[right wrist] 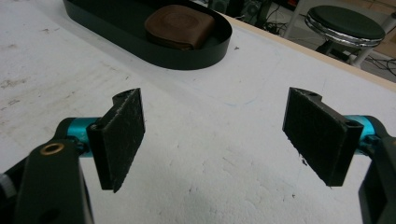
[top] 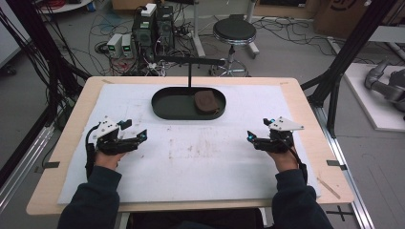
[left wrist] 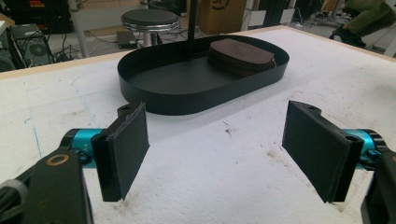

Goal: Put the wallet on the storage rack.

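Brown pouch point(top: 206, 101) at the right end of the black oval tray point(top: 165, 107), our left gripper point(top: 135, 135) and right gripper point(top: 252, 138) both released, empty, well short of the tray's near rim, bare white table point(top: 200, 162) between them

A pale wooden table point(top: 71, 124) with rounded corners sits at the centre of the room, its top covered by a white, stained foam sheet point(top: 200, 157). The floor is grey concrete point(top: 286, 52). At twelve o'clock beyond the table stands a round black stool with a chrome rim and legs point(top: 234, 32). At eleven o'clock, dark computer towers point(top: 154, 26) and small pale boxes with green lights point(top: 119, 45) rest on the floor amid tangled black cables point(top: 102, 28). Black metal frame posts point(top: 351, 45) rise at two o'clock, and more at ten o'clock. Brown cardboard boxes point(top: 334, 14) lie at one o'clock. A white platform point(top: 377, 109) sits at three o'clock
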{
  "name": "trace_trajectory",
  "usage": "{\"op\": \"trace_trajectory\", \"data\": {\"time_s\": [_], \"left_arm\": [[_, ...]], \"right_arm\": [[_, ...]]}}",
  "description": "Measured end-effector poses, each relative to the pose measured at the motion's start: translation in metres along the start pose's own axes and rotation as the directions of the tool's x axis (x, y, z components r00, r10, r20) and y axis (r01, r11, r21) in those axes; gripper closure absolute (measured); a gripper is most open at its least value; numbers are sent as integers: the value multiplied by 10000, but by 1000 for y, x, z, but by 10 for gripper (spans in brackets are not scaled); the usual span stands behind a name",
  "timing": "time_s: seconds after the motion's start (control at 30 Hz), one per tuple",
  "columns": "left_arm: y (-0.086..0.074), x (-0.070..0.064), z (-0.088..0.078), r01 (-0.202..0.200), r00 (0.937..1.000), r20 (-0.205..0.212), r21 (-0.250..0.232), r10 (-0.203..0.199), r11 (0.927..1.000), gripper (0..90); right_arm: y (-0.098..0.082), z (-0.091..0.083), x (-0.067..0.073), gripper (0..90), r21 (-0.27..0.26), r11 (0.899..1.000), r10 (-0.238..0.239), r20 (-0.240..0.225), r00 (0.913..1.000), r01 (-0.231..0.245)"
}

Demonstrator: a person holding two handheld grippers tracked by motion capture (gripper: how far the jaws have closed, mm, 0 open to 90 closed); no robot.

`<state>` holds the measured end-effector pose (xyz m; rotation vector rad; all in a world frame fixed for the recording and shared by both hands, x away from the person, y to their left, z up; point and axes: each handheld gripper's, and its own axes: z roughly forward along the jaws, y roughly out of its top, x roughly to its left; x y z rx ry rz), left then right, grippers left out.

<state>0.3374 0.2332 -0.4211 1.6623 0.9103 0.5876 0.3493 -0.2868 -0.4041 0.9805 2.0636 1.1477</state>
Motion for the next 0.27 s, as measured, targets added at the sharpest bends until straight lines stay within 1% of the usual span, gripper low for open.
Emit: {"op": "trace_trajectory", "data": {"time_s": [0.27], "left_arm": [[0,1,0,-6,10000,-24,18,6,10000,225]], "right_arm": [[-1,0,-3,213,-38,9999,152,19,9999,-152]]}}
